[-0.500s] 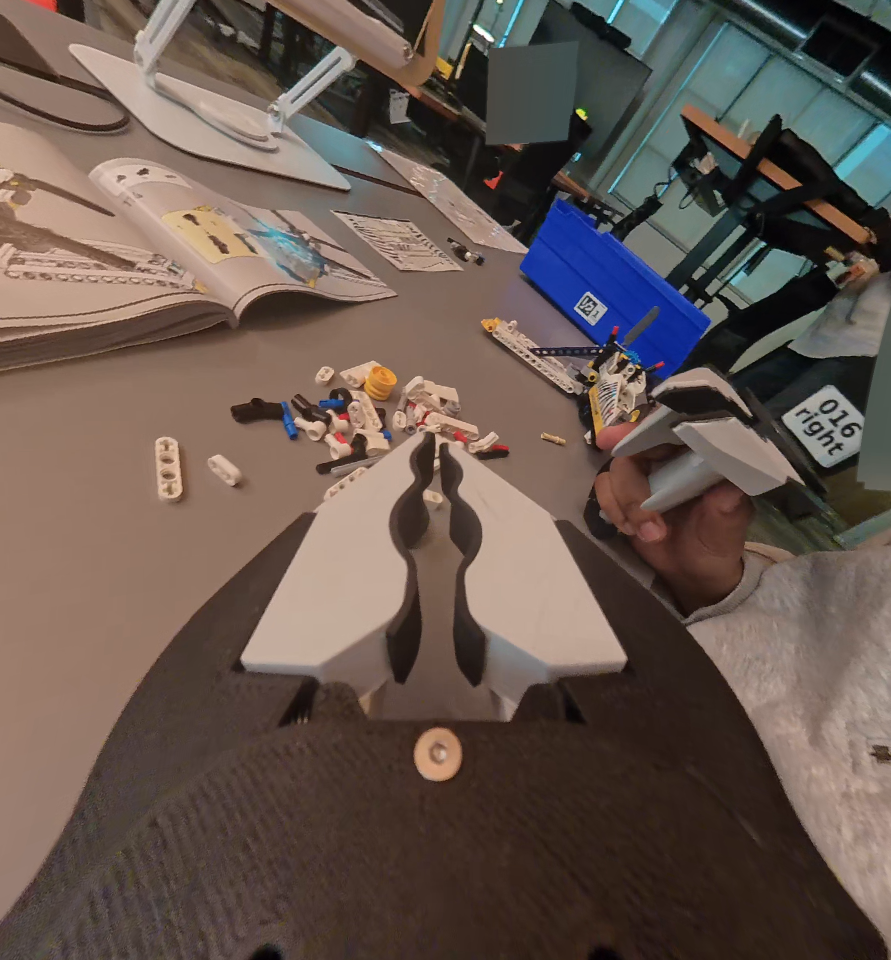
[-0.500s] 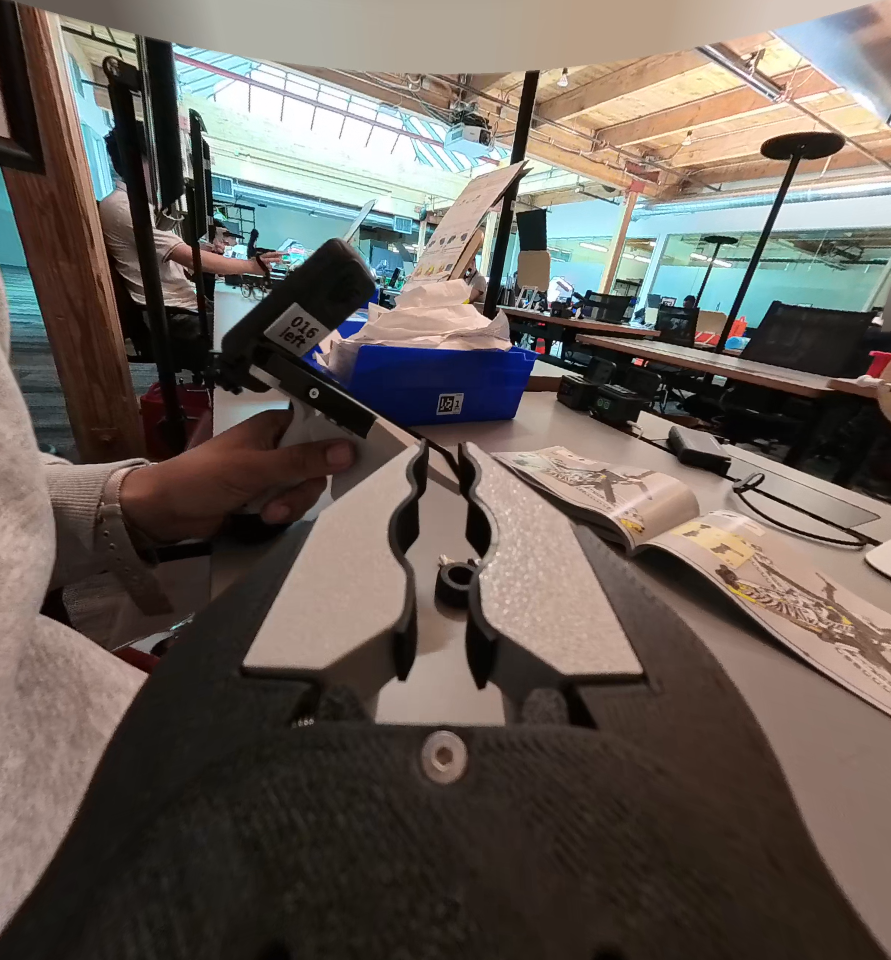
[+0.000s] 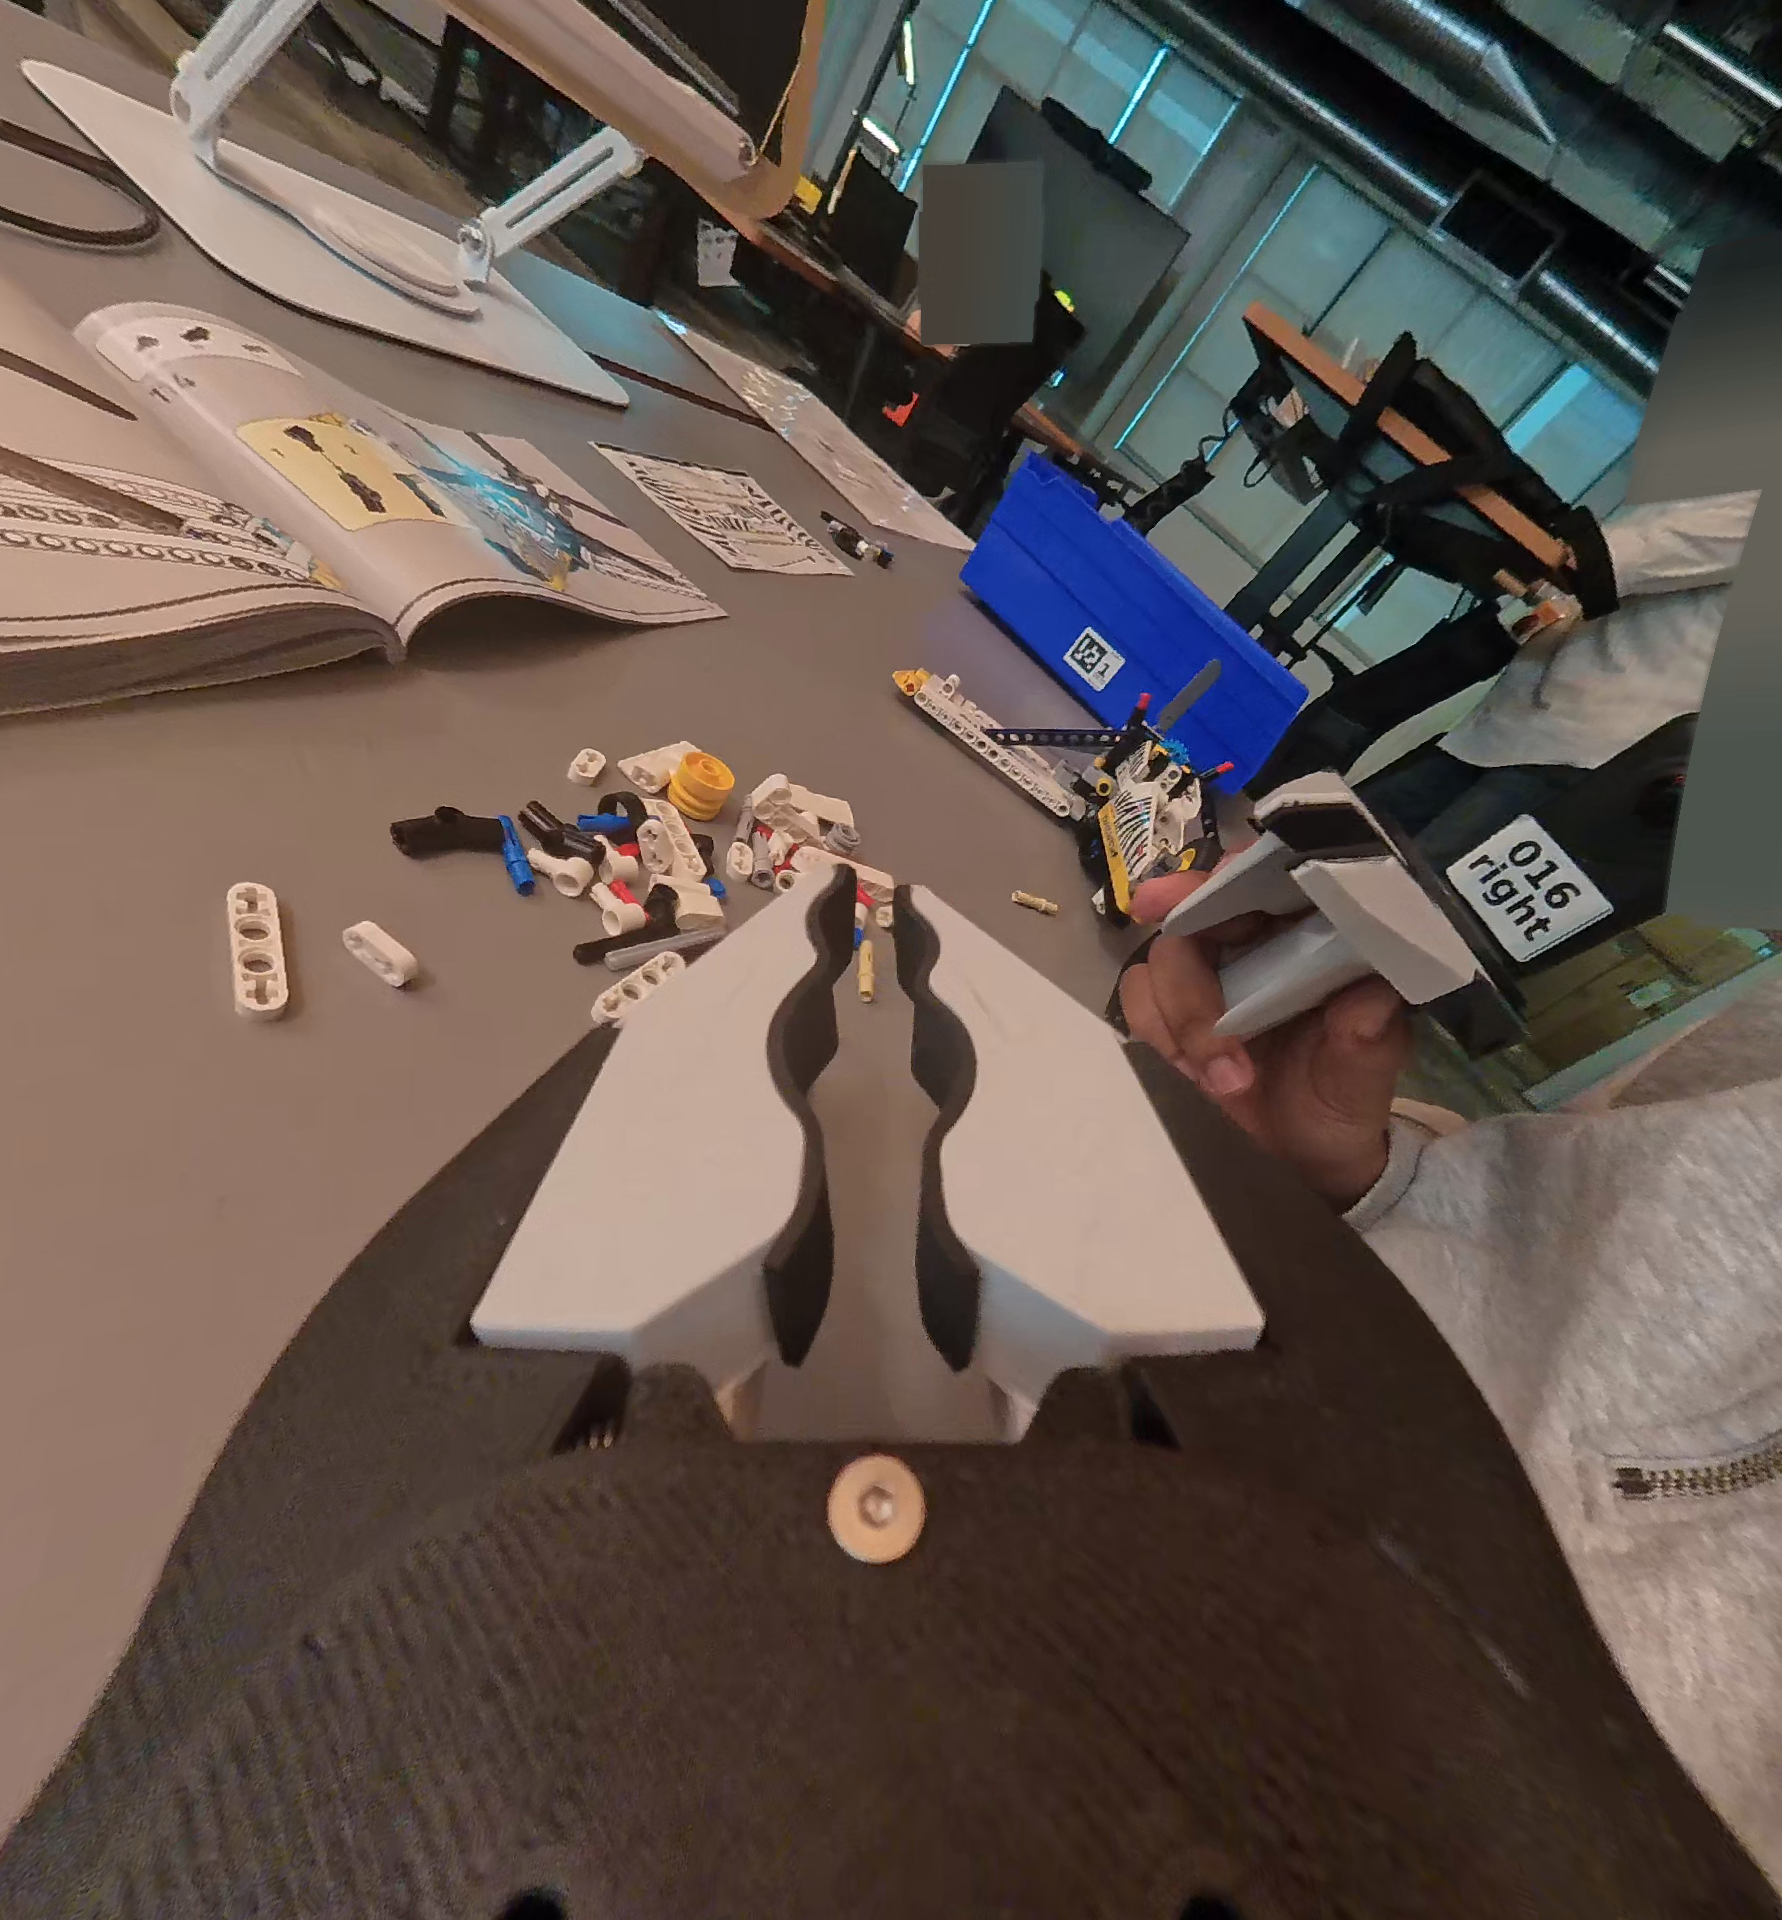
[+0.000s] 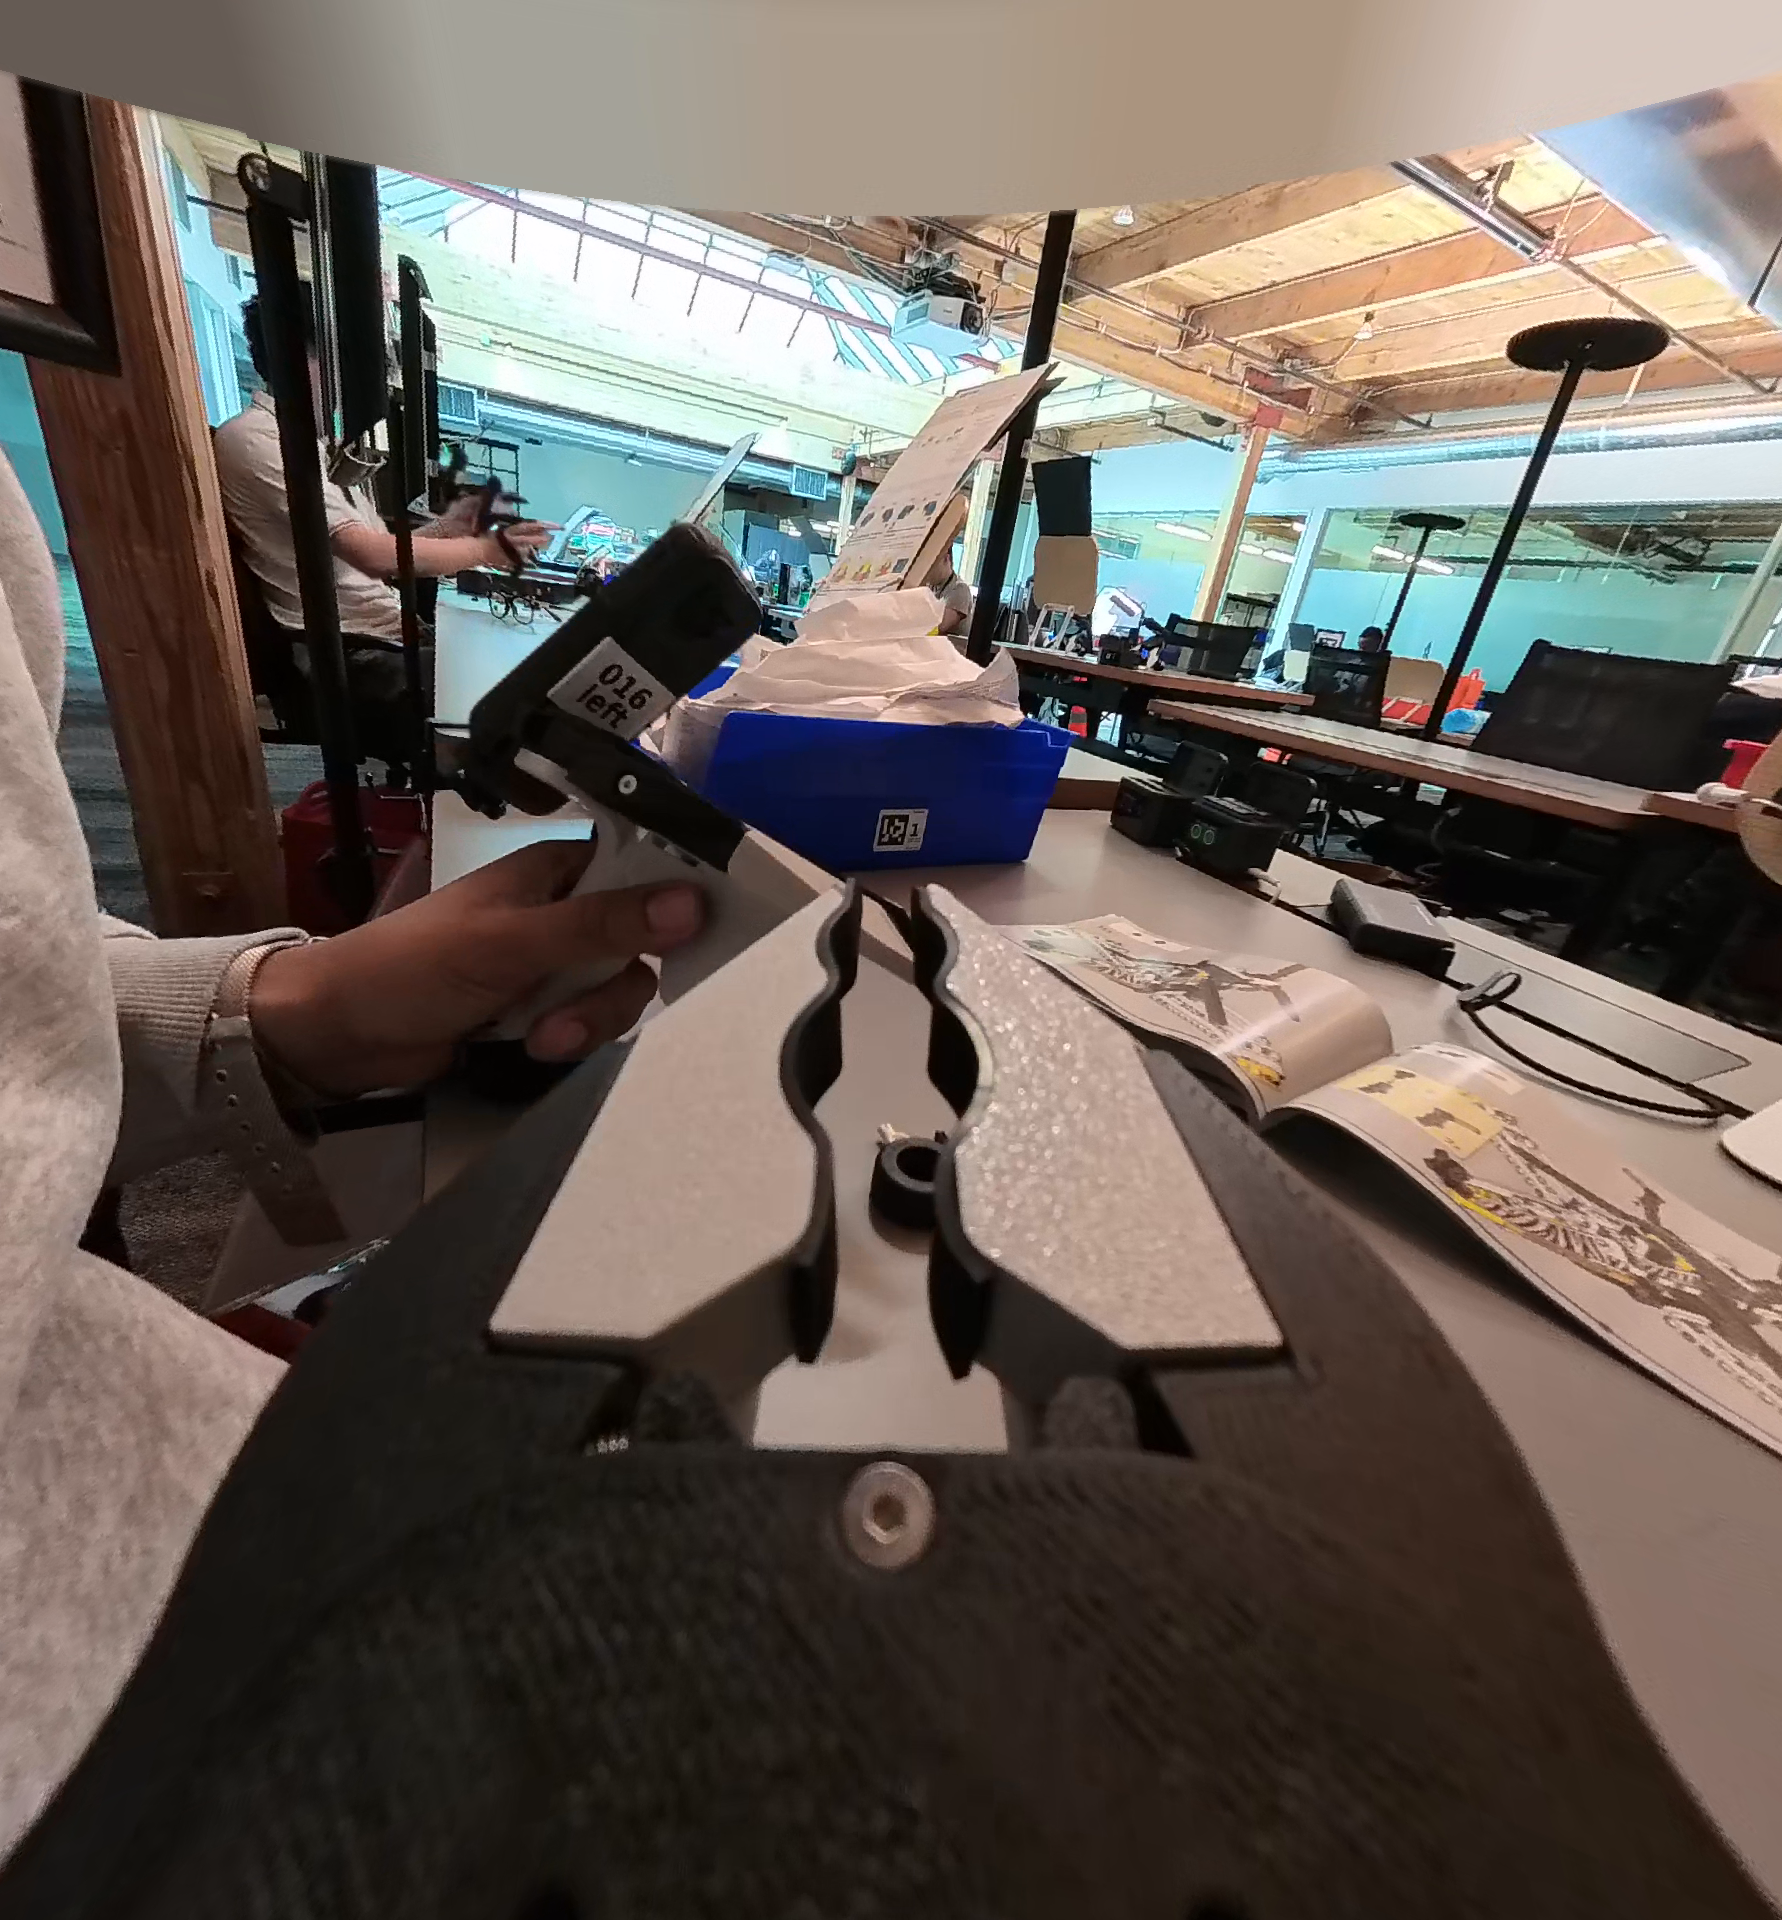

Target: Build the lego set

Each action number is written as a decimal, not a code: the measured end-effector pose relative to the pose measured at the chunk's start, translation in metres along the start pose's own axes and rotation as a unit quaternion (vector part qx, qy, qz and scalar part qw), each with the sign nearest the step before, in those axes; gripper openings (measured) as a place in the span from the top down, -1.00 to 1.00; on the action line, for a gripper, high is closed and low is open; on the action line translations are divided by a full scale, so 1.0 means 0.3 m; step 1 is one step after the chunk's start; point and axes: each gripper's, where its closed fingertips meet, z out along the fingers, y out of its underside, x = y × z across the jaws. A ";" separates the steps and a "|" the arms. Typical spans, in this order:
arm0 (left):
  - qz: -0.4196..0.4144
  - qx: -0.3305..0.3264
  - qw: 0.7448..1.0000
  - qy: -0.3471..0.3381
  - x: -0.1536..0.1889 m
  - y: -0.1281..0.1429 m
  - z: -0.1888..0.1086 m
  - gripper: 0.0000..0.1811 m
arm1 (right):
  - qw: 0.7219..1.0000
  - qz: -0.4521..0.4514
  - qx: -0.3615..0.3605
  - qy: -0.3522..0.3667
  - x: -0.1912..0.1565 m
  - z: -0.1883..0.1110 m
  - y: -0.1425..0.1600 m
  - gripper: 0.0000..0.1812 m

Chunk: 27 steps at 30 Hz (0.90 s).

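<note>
Left gripper [image 3: 871, 902] fingers slightly apart, empty, over near edge of loose lego pieces [image 3: 648, 852] on grey table [image 3: 139, 1143]; right gripper [image 4: 882, 904] fingers narrowly apart, small black ring piece [image 4: 908, 1174] between them.

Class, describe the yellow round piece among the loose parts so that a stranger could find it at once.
Start at the open instruction booklet on the grey table, then drop to the pile of loose lego pieces in front of it. On the pile's far edge sits the yellow wheel hub: the only round, all-yellow piece among white, black, blue and red ones.
</note>
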 end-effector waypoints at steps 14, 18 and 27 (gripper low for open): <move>-0.046 0.005 0.999 0.022 -0.009 -0.003 0.000 0.83 | 1.000 0.000 0.005 0.001 0.007 0.004 -0.002 0.94; -0.053 0.012 0.998 0.028 -0.009 -0.008 -0.004 0.82 | 1.000 0.001 0.007 0.002 0.007 0.003 -0.004 0.94; -0.071 0.015 0.997 0.037 -0.014 -0.011 -0.003 0.82 | 1.000 0.001 0.009 0.002 0.006 0.004 -0.007 0.94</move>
